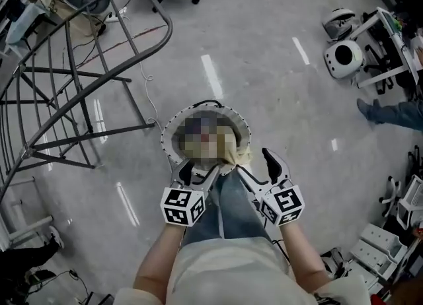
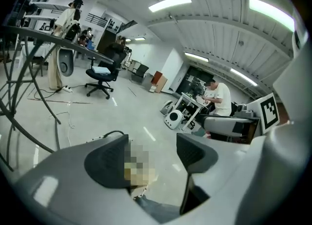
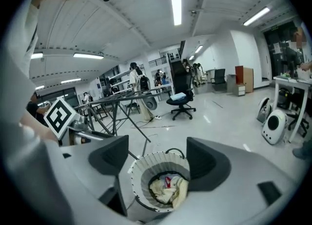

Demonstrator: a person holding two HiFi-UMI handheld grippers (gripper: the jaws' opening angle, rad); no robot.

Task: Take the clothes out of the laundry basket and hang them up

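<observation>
Both released and empty, the left hand-held gripper (image 1: 198,170) and right hand-held gripper (image 1: 259,168) hover over the round, ribbed laundry basket (image 1: 168,133) on the open, glossy floor (image 1: 264,66).

No legible text or nos. anywhere; only square marker patterns on claw cubes (image 1: 183,206).

The laundry basket (image 3: 140,171) is white and ribbed, its clothes (image 3: 170,192) cream with a red scrap (image 3: 168,180), the left gripper (image 1: 199,171) and right gripper (image 1: 255,164) light grey with black jaws and black-and-white marker cubes (image 1: 182,206), the drying rack (image 1: 79,92) dark grey, the floor (image 1: 264,86) pale glossy grey.
</observation>
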